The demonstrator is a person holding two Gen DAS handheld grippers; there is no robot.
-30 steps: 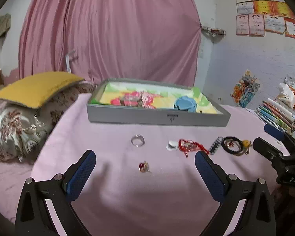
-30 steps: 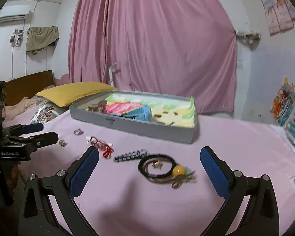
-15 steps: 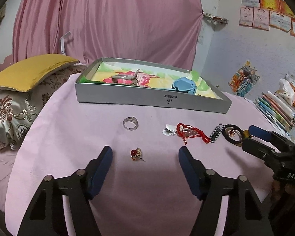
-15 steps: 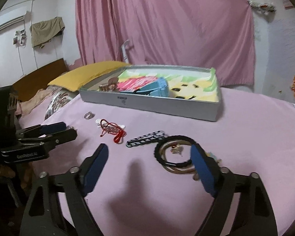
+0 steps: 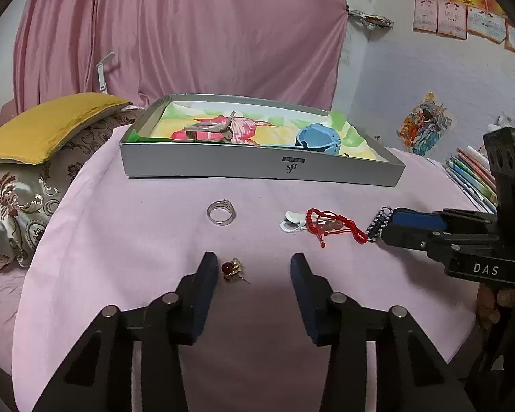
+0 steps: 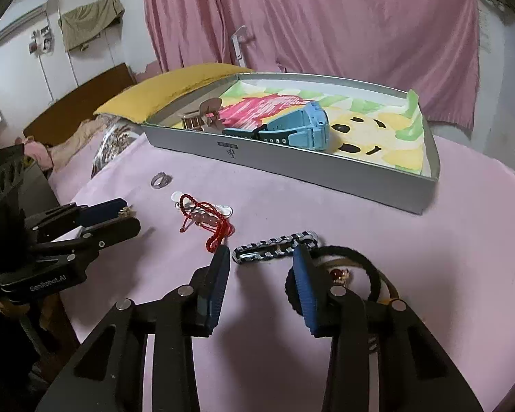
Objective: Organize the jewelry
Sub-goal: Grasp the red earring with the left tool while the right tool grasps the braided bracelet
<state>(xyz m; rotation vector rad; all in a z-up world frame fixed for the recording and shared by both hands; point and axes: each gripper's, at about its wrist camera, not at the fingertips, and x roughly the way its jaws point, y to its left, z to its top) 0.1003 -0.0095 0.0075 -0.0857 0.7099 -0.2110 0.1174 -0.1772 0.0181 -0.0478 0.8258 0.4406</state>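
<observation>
A: Left view?

B: My left gripper [image 5: 250, 268] stands half open, empty, around the earring [image 5: 232, 271], near on the cloth. It's light, small and slippery; I'd pinch the red bead. One ring [image 5: 221, 212] and one red bracelet [image 5: 329, 225] lie farther, before the box [image 5: 261, 170].

A: Right view?

B: My right gripper [image 6: 261, 263] is half open, empty, at the stiff striped clip [image 6: 274, 246]; I'd grip across its middle. One watch [image 6: 297, 128] in the box.

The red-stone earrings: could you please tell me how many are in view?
2. One earring lies on the cloth between the left tool's fingers. The other earring lies inside the black hair tie, beside the right tool. More may be hidden.
</observation>
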